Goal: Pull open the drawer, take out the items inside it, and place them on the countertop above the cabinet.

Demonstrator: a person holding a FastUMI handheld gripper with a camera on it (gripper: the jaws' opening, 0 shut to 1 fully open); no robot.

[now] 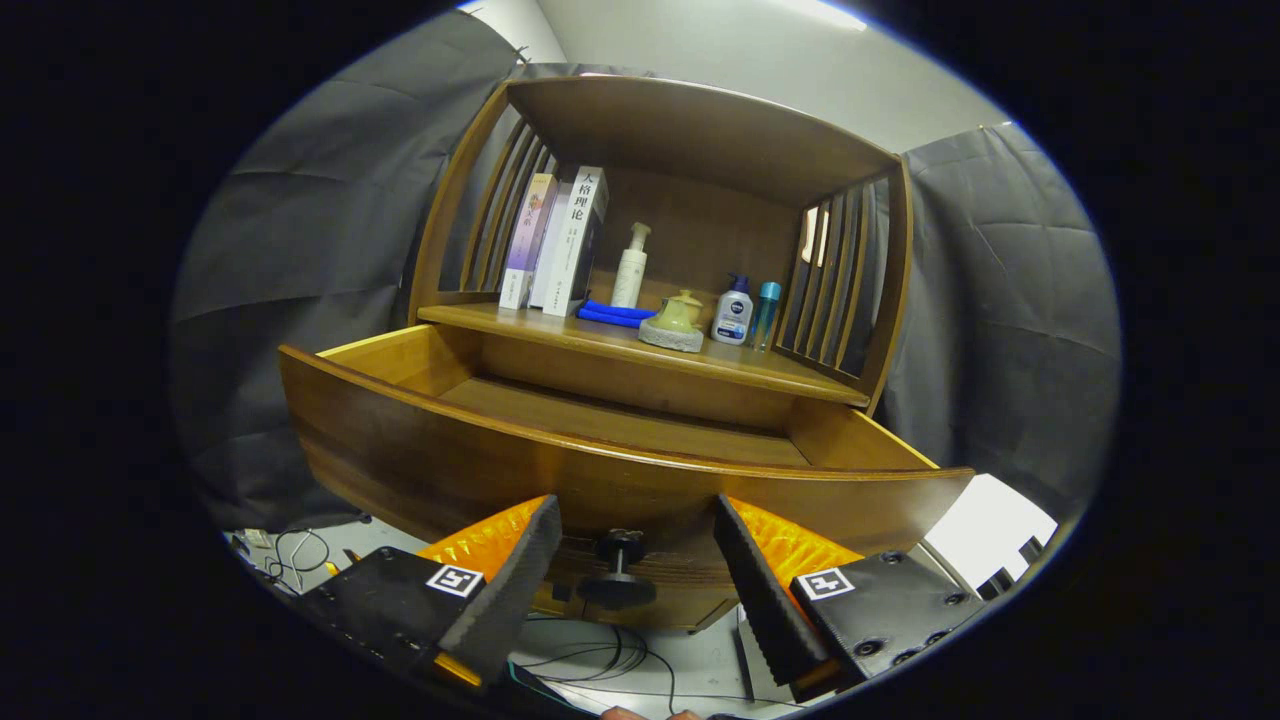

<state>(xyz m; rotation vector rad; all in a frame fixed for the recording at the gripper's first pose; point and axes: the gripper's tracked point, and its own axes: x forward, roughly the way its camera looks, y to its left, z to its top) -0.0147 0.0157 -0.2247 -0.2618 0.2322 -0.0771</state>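
the gripper (636,525) has its jaws spread wide, holding nothing, with the drawer's dark knob (617,572) between the fingers and touching neither. the drawer (560,470) stands pulled out from the wooden cabinet (700,140). on the countertop (640,345) above it, books (560,240) stand at the left end, a white pump bottle (630,265) and blue cloth (615,314) beside them, a small lidded pot (676,320) near the front edge, and two bottles (745,312) toward the right end.

The drawer (560,440) stands pulled out below the countertop (600,345); on it, books (560,245) left, pump bottle (630,267) and teapot (677,320) mid, two bottles (745,312) right; gripper (635,525) fingers apart, flanking the knob (618,570).
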